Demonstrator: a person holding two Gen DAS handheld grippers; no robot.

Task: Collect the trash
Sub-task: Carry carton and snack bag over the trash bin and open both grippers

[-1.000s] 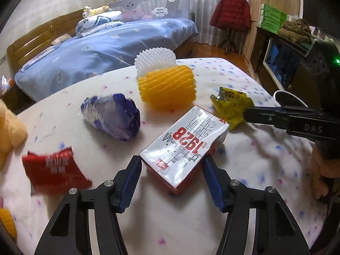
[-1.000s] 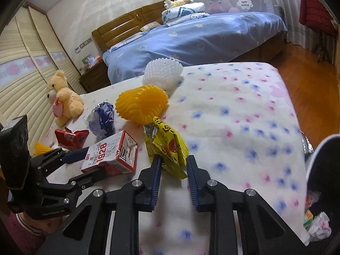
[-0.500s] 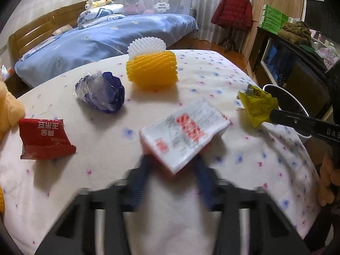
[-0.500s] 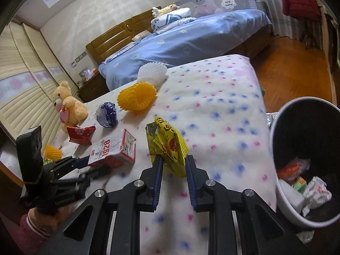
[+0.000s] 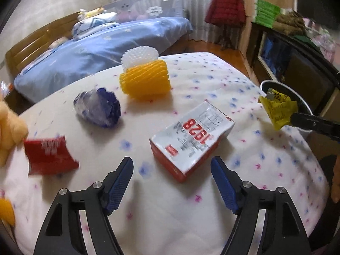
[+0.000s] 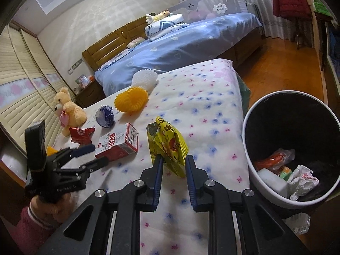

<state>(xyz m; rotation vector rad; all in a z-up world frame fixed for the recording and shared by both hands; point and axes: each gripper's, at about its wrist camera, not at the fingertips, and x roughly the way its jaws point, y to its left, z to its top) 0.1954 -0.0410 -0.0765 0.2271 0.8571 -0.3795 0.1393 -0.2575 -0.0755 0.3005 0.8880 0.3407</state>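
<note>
My right gripper (image 6: 173, 159) is shut on a yellow snack wrapper (image 6: 167, 142) and holds it above the mattress edge, left of the black trash bin (image 6: 248, 125). The wrapper (image 5: 278, 109) shows at the bin's rim (image 5: 274, 82) in the left wrist view. My left gripper (image 5: 172, 170) is open and empty, just short of the white and red "1928" carton (image 5: 191, 140) lying on the mattress. The carton (image 6: 118, 143) also shows in the right wrist view, in front of the left gripper (image 6: 90, 155).
On the floral mattress (image 5: 191, 212) lie a red wrapper (image 5: 47, 156), a crumpled blue wrapper (image 5: 97, 107), a yellow foam net (image 5: 146, 80) and a white foam net (image 5: 139, 56). A teddy bear (image 6: 67, 110) sits at the left. The bin holds several scraps (image 6: 297, 174).
My left gripper has opened, let go of the carton and drawn back. My right gripper has carried the yellow wrapper right, toward the bin.
</note>
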